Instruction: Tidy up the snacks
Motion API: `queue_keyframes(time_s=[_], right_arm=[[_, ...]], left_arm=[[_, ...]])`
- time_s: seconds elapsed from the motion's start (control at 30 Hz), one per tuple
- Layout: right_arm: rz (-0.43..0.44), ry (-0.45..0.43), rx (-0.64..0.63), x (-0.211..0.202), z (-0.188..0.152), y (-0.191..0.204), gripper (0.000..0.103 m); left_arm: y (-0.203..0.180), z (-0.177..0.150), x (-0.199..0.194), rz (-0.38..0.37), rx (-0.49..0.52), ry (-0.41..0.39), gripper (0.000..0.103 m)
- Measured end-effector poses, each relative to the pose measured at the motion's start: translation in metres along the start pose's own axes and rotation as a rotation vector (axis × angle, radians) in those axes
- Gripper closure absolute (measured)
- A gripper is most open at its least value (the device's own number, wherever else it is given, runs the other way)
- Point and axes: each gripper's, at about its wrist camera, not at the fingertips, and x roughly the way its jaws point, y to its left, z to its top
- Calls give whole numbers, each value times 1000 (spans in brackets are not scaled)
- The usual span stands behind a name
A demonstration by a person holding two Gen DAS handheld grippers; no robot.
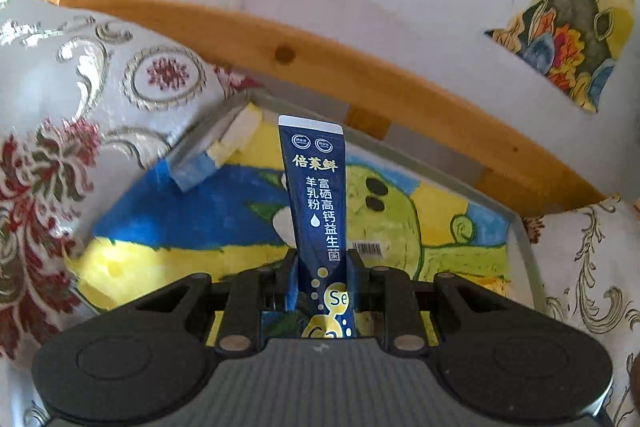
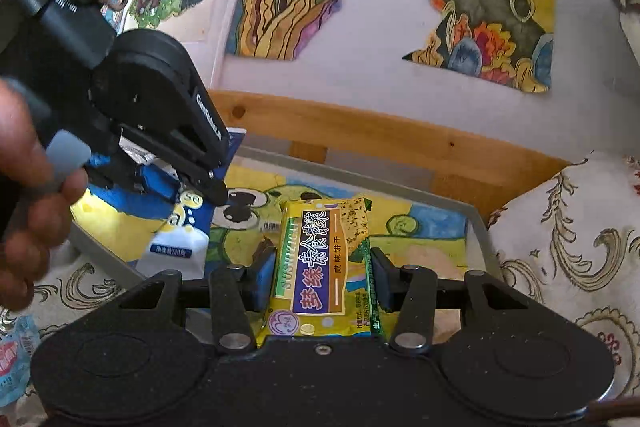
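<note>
In the left wrist view my left gripper point(image 1: 322, 269) is shut on a dark blue stick sachet point(image 1: 316, 195) with gold lettering. The sachet stands upright over a grey tray point(image 1: 522, 243) whose floor is a painted drawing. My right gripper point(image 2: 322, 277) is shut on a yellow biscuit packet point(image 2: 320, 267) with a purple label, held over the same tray point(image 2: 478, 227). The right wrist view also catches the left gripper point(image 2: 206, 183) at the upper left, held by a hand point(image 2: 28, 219), with the blue sachet point(image 2: 182, 231) hanging below it over the tray's left part.
A wooden rail point(image 1: 320, 63) runs behind the tray, beneath a white wall with colourful paintings point(image 2: 492, 19). Floral cloth point(image 1: 60, 131) surrounds the tray. A foam block point(image 1: 218, 155) sits in the tray's far left corner. A light blue wrapped snack point(image 2: 16, 359) lies on the cloth.
</note>
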Motion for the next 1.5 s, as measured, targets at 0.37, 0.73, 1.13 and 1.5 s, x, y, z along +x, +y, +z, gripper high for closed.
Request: queue_keyframes(time_s=[0.37,0.73,1.13,1.5], right_arm=[[9,52,32,10,-1,-5,53],[-12,40,35,6,0,-5,39],[-62,-89,76,-50,26,-16,7],[-72,-145,89,-104,38,-9,1]], left_arm=[[-5,-3,8,25,-2,16,75],[-1,-6,4,44,-13,11,40],[11,-14,-62,54,-28,-89,5],[21,-34,-133,47,-16,-174,1]])
